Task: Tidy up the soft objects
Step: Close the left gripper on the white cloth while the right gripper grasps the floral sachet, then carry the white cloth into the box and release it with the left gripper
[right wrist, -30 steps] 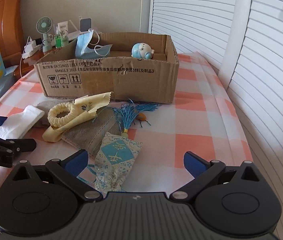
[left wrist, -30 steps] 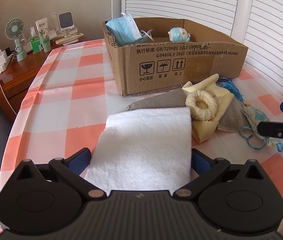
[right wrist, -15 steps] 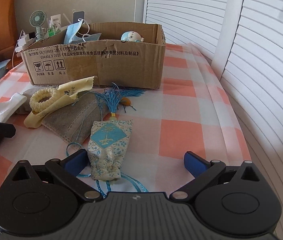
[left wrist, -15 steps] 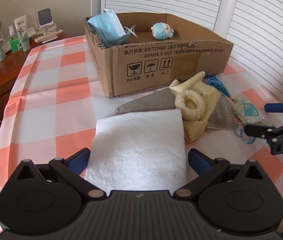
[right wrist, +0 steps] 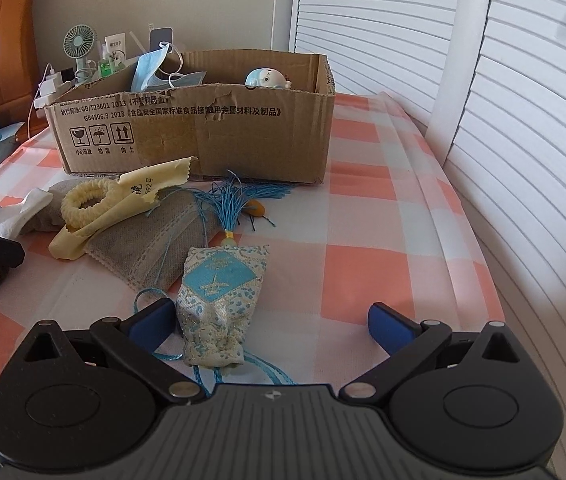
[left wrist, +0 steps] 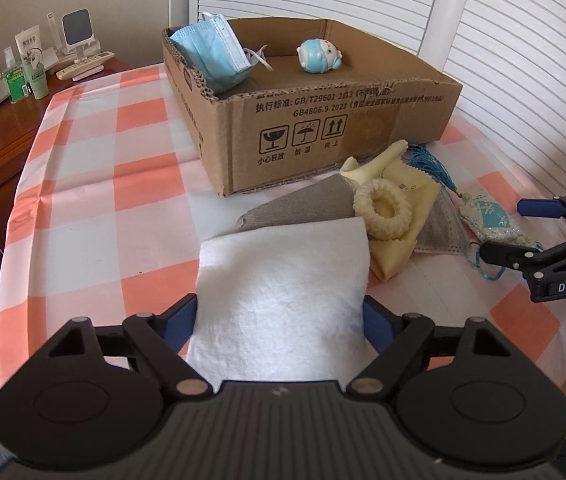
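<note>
White louvred shutters back a desk (left wrist: 83,184) draped in an orange-and-white checked cloth, where an open brown cardboard box (left wrist: 343,120) already holds a blue face mask (left wrist: 213,54) and a small blue plush toy (left wrist: 319,55).

Loose things lie in front of the box: a folded white fleecy cloth (left wrist: 283,296), a grey fabric piece (left wrist: 307,204), a pale yellow cloth (left wrist: 399,236) and a cream knitted ring (left wrist: 382,208) on top of it.

The left tongs (left wrist: 281,320) straddle the near end of the white cloth and their jaws are closing; the blue pads sit at its two edges, and I cannot tell that they press yet.

The right tongs (right wrist: 271,326) stand wide and released over a blue-and-white embroidered sachet (right wrist: 221,292) with a blue tassel (right wrist: 239,196), the left pad just beside it.

The step in hand looks like picking up both pieces. Next, each pair must pinch firmly, lift clear of the pile without dragging neighbours or the sachet's cord, and carry over the box wall.
</note>
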